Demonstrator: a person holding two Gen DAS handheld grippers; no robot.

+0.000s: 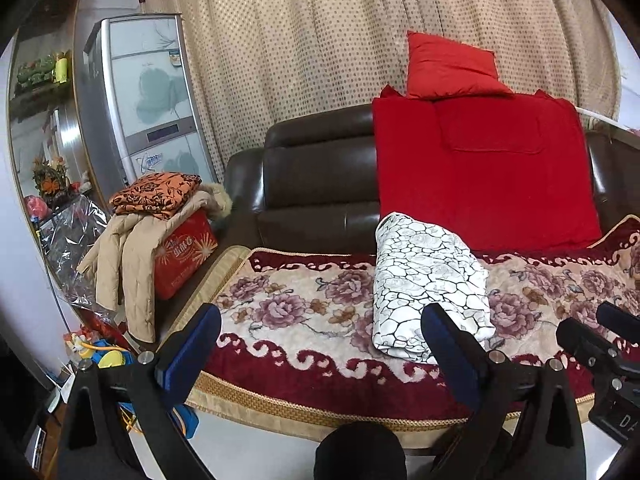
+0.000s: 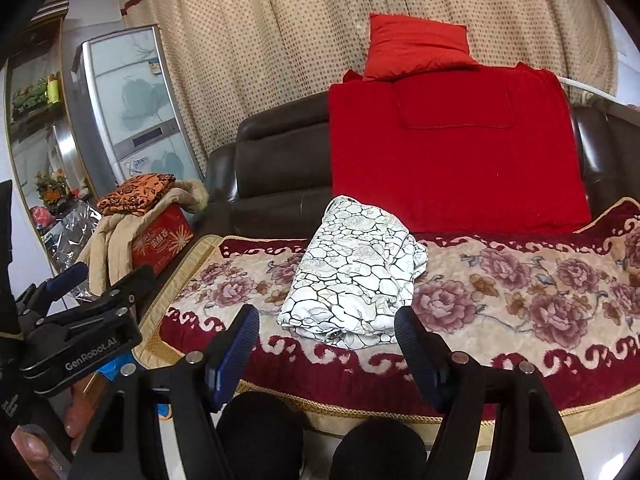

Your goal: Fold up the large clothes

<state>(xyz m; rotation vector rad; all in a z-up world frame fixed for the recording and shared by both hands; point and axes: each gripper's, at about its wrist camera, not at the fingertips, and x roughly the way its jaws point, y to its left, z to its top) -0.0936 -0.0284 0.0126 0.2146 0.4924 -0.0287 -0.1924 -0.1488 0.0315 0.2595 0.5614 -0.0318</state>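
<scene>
A white garment with a black crackle pattern (image 1: 430, 286) lies folded into a thick bundle on the flowered sofa cover (image 1: 304, 312). It also shows in the right wrist view (image 2: 354, 272). My left gripper (image 1: 320, 332) is open and empty, held back from the sofa's front edge, its right finger in front of the bundle's near corner. My right gripper (image 2: 326, 332) is open and empty, just short of the bundle's near end. The right gripper's body shows in the left wrist view (image 1: 600, 344); the left gripper's body shows in the right wrist view (image 2: 76, 320).
A red blanket (image 1: 484, 168) and red pillow (image 1: 448, 66) lean on the brown leather sofa back (image 1: 316, 176). Left of the sofa, a red box (image 1: 184, 252) carries a beige coat (image 1: 124, 256) and an orange patterned cloth (image 1: 156, 192). A fridge (image 1: 148, 96) stands behind.
</scene>
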